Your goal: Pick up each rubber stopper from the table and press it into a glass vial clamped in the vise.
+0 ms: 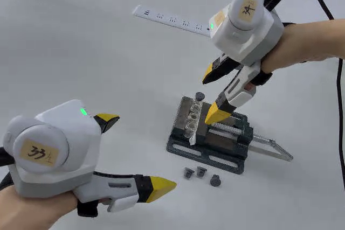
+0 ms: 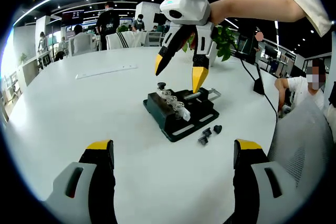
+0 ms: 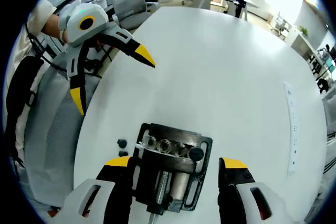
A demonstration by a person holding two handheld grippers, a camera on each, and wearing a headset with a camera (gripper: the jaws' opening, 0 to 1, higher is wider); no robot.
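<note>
Both my tools are empty. My left tool (image 1: 135, 152) sits at the 7 o'clock corner of the head view with its jaws spread wide, and my right tool (image 1: 212, 95) hangs above the vise (image 1: 213, 152), jaws also well apart, nothing between them.

What matters is where the three loose stoppers (image 1: 201, 172) lie. They sit in a short row on the tabletop (image 1: 81, 52), just beside the near edge of the vise, apart from it. In the head view they are at about 3 o'clock from my left tool's lower tip and at 6 o'clock from my right tool, with the vise body between. In the left gripper view they lie ahead at roughly 1 o'clock, between the jaw lines. In the right gripper view I can make out one at about 9 o'clock, beside the vise.

The vials (image 1: 192, 119) stand upright in the vise in a line running from 12 to 6 o'clock in the head view. The far one carries a seated stopper (image 1: 199, 96); three look open.

I judge my left tool the better placed for the pick, since it already faces the stoppers, while my right must descend past the vise.
</note>
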